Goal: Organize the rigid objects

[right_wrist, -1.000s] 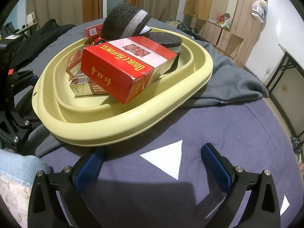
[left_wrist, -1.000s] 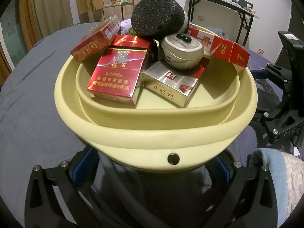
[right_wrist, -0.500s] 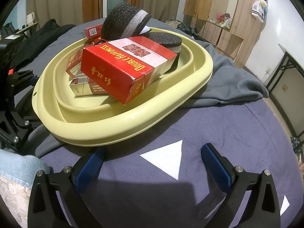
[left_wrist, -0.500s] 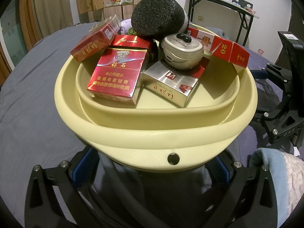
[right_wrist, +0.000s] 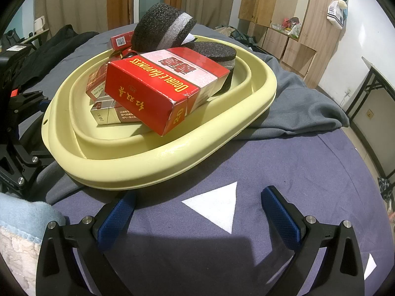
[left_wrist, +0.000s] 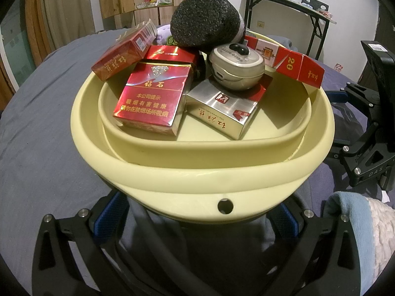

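Note:
A pale yellow basin (left_wrist: 205, 175) (right_wrist: 153, 165) sits on a bed and holds several red cigarette packs (left_wrist: 153, 98), a silver-red pack (left_wrist: 222, 109), a round silver case (left_wrist: 237, 66), black foam blocks (left_wrist: 207, 22) (right_wrist: 160, 29) and a large red Double Happiness carton (right_wrist: 165, 86). My left gripper (left_wrist: 197, 219) is open and empty, its blue pads just under the basin's near rim. My right gripper (right_wrist: 200, 212) is open and empty over the bedsheet, just in front of the basin.
A grey garment (right_wrist: 303, 108) lies under and behind the basin. A light blue towel (left_wrist: 358, 234) (right_wrist: 22, 212) lies beside me. The purple sheet (right_wrist: 284, 162) carries white triangles. A folding table (left_wrist: 291, 7) and wooden cabinets (right_wrist: 291, 17) stand at the walls.

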{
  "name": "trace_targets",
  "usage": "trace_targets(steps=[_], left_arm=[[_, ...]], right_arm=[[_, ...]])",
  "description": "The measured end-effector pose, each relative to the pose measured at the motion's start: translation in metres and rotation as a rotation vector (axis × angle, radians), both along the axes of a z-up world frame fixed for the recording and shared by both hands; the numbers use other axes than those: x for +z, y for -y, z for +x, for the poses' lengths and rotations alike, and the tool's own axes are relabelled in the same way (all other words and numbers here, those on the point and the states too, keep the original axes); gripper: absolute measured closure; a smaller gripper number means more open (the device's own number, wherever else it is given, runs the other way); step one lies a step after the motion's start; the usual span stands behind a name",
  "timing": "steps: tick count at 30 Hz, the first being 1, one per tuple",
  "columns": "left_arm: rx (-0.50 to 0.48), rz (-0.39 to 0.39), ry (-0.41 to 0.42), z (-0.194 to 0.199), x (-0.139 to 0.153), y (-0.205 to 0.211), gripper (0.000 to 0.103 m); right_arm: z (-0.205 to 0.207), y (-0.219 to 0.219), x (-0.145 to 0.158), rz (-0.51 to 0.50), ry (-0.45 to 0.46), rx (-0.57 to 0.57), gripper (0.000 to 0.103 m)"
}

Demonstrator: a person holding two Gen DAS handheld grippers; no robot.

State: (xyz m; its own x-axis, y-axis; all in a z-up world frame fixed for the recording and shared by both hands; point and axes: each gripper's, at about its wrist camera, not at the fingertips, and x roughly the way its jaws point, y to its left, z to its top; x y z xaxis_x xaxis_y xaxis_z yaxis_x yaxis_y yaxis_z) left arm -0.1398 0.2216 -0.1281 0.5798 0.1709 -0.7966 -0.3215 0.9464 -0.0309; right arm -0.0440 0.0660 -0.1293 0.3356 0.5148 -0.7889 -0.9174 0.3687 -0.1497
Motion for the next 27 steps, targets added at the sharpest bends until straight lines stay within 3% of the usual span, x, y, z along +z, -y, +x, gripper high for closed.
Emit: trace_targets(steps=[27], left_arm=[[0.0,0.0,0.0,0.0004,-0.0004,0.0002,0.0]], right_arm=[[-0.0003,0.0008,0.0006,0.0,0.0,0.0,0.0]])
